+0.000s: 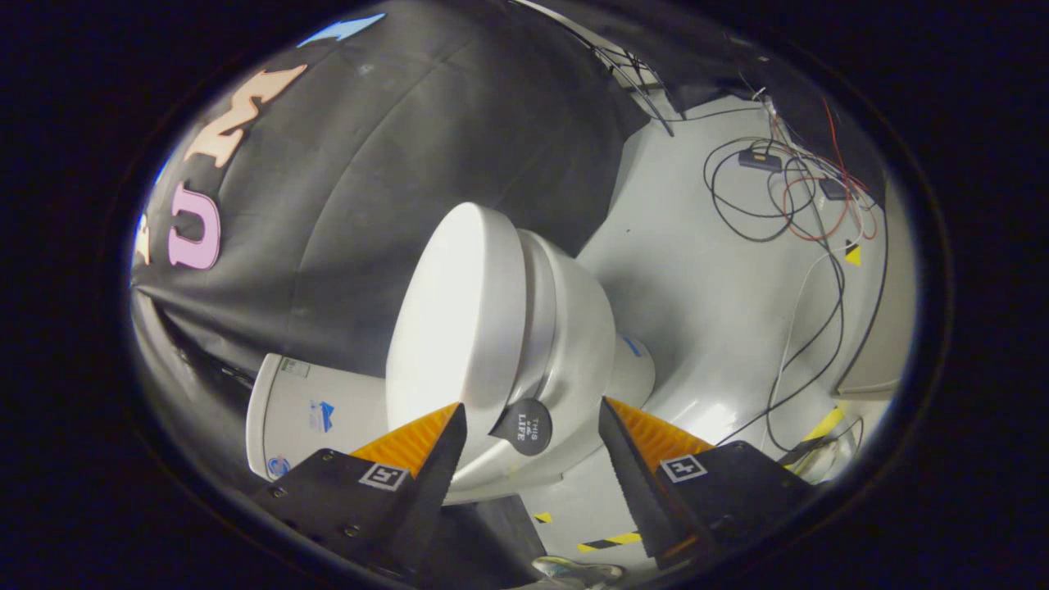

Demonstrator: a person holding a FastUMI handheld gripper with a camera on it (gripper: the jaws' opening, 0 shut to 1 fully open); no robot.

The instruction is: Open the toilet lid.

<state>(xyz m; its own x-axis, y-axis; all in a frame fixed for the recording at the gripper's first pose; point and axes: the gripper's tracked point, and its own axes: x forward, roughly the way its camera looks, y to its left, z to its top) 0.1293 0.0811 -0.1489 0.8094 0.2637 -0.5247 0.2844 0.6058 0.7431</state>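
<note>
A white toilet (574, 328) stands on a pale grey floor, seen rolled sideways, with its white lid (451, 319) lying shut on the seat. A small dark round tab (524, 426) sticks out from the lid's front rim. My gripper (531, 414) is open, its fingers spread wide. The tab and the lid's front edge sit in the gap between the fingertips, touching neither. One fingertip (447, 430) lies over the lid's top face, the other fingertip (619, 430) beside the bowl.
The toilet's white tank (315, 410) backs onto the black cloth wall (369, 180). Loose black, red and white cables (787, 197) trail over the grey floor (697, 287) beyond the bowl. Yellow-and-black tape marks (610, 541) lie on the floor near the fingers.
</note>
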